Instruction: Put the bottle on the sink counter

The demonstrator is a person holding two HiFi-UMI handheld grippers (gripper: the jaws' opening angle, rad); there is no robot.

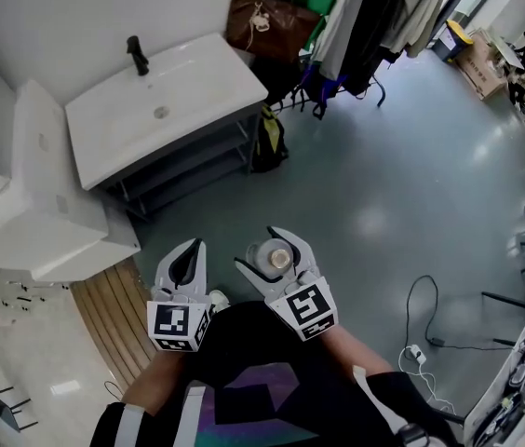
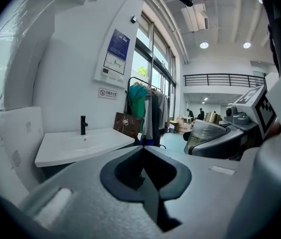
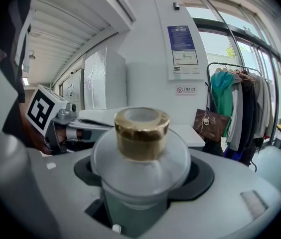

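The gray right gripper point(image 1: 269, 250) hugs a clear round bottle with a gold cap point(image 3: 141, 133). The gray left gripper point(image 1: 186, 262) is closed, holding nothing.

bottle point(image 3: 140, 158) base hidden below its shoulder, poster point(image 3: 183, 51) print unreadable

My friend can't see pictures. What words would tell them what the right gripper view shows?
A frosted bottle with a gold cap is clamped between the two grey jaws of the right gripper, filling the middle of the picture. Behind it stand a white sink counter, a brown bag and a rack of hanging clothes.
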